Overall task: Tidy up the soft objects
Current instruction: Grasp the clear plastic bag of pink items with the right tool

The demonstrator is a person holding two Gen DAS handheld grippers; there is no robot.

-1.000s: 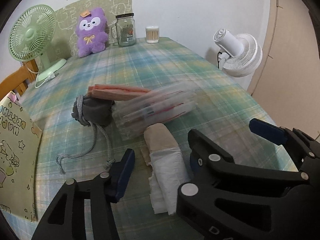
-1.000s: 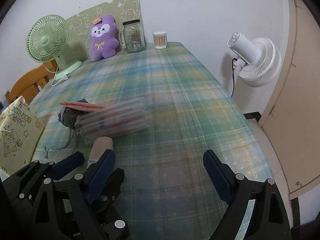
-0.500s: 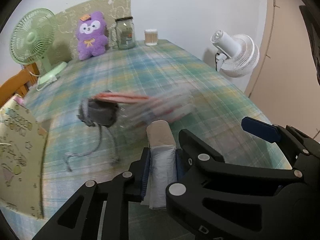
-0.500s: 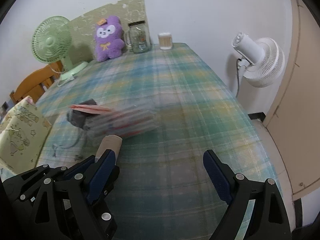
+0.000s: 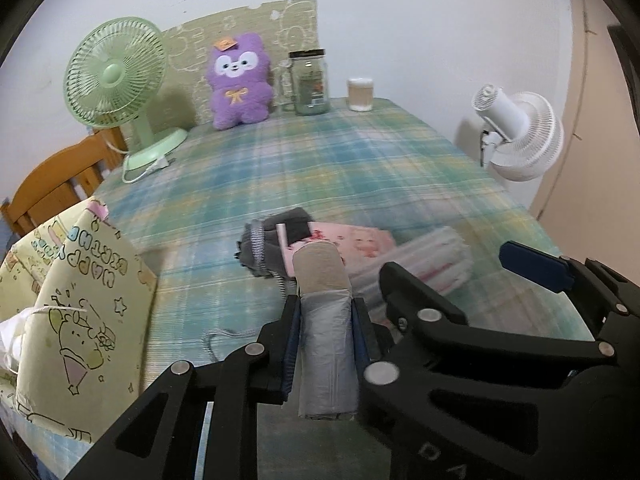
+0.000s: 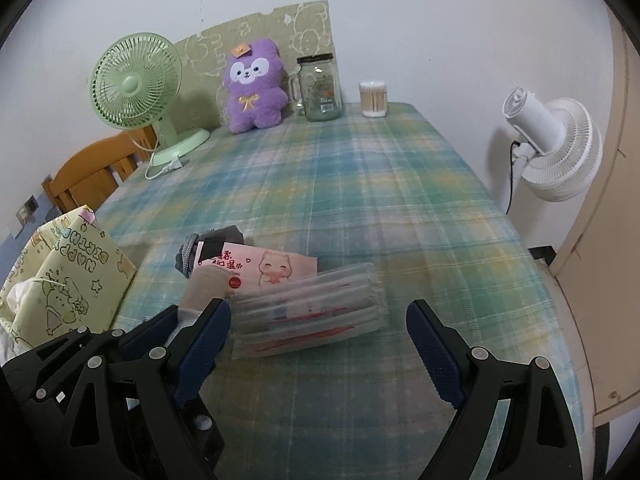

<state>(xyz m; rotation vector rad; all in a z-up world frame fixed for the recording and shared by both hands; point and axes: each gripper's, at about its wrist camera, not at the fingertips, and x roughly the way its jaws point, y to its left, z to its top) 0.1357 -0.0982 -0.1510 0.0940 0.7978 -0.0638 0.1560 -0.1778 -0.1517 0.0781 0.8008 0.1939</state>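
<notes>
Covering the table, plaid cloth [image 6: 360, 184], white wall [image 6: 400, 20], 2 fans [image 6: 136, 84]

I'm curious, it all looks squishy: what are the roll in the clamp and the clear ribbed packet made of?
The roll in the left gripper looks like thin whitish plastic film, probably bags, crinkled and slightly glossy, wound on a matte brown cardboard core. The ribbed packet seems to be clear, shiny plastic air cushioning: you can see through its puffed tubes.
</notes>
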